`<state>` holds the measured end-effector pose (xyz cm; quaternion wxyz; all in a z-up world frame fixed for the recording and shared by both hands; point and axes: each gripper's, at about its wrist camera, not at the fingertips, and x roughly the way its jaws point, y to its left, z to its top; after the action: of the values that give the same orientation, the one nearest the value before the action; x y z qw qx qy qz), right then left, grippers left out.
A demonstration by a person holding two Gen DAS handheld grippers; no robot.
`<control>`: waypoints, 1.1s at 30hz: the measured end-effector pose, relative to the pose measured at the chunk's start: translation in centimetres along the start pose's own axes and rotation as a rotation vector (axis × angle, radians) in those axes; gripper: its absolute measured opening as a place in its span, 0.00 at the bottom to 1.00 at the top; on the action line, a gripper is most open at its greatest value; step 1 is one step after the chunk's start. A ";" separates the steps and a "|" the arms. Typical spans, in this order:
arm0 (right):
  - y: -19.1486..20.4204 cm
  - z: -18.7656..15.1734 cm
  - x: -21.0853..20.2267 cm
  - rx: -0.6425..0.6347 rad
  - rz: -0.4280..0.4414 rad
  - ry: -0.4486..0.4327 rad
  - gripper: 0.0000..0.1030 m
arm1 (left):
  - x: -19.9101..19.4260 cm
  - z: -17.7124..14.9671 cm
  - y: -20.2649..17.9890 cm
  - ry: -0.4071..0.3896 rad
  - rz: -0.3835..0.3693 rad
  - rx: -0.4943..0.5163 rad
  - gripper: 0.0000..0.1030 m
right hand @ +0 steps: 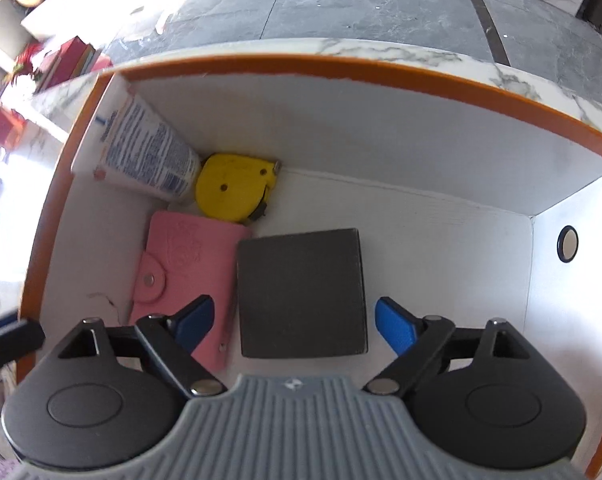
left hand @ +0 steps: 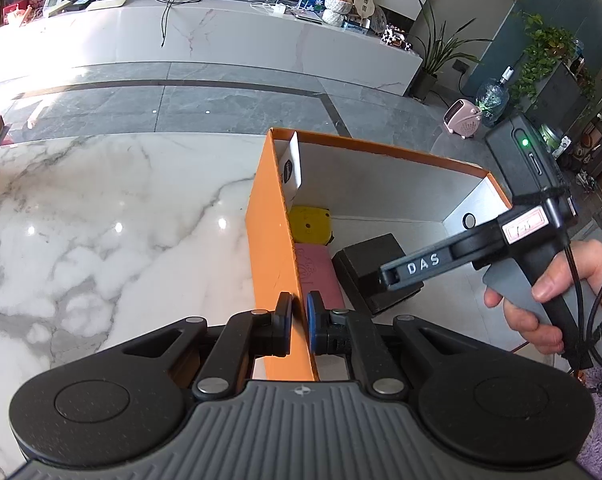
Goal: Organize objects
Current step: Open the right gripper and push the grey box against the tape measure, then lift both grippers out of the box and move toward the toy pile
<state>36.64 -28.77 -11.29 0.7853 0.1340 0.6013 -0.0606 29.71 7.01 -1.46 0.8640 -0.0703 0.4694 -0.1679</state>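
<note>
An orange box [left hand: 267, 224] with white inside walls [right hand: 341, 128] stands on the marble table [left hand: 101, 220]. Inside lie a white tube [right hand: 145, 152], a yellow tape measure [right hand: 233, 188], a pink wallet [right hand: 173, 272] and a dark grey square box [right hand: 301, 292]. My left gripper [left hand: 299, 316] is shut on the box's left wall, one pad on each side. My right gripper [right hand: 295, 324] is open above the dark grey box, one finger on each side, empty. It shows in the left wrist view [left hand: 405, 272] reaching into the orange box.
The table edge runs behind the orange box, with grey floor tiles [left hand: 221, 100] beyond. A white counter [left hand: 221, 36] with cables and ornaments stands at the back. A pink heater [left hand: 463, 118] and plants are at the right.
</note>
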 end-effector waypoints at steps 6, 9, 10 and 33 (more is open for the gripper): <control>-0.4 -0.6 1.1 0.097 -0.049 0.032 0.74 | 0.0 -0.1 0.0 0.001 -0.002 -0.001 0.09; -1.7 0.0 0.9 0.186 -0.059 -0.005 0.74 | 0.0 -0.1 0.0 -0.001 -0.001 0.002 0.09; -2.0 0.1 0.9 0.201 -0.059 -0.020 0.74 | 0.1 0.0 0.0 -0.001 -0.002 0.002 0.09; -0.3 0.0 -0.6 -0.088 -0.047 -0.044 0.83 | 0.1 0.2 -0.9 0.020 0.060 0.042 0.08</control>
<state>36.36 -29.09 -10.75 0.8019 0.0841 0.5889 -0.0555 29.71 6.13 -1.17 0.8652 -0.0362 0.4763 -0.1527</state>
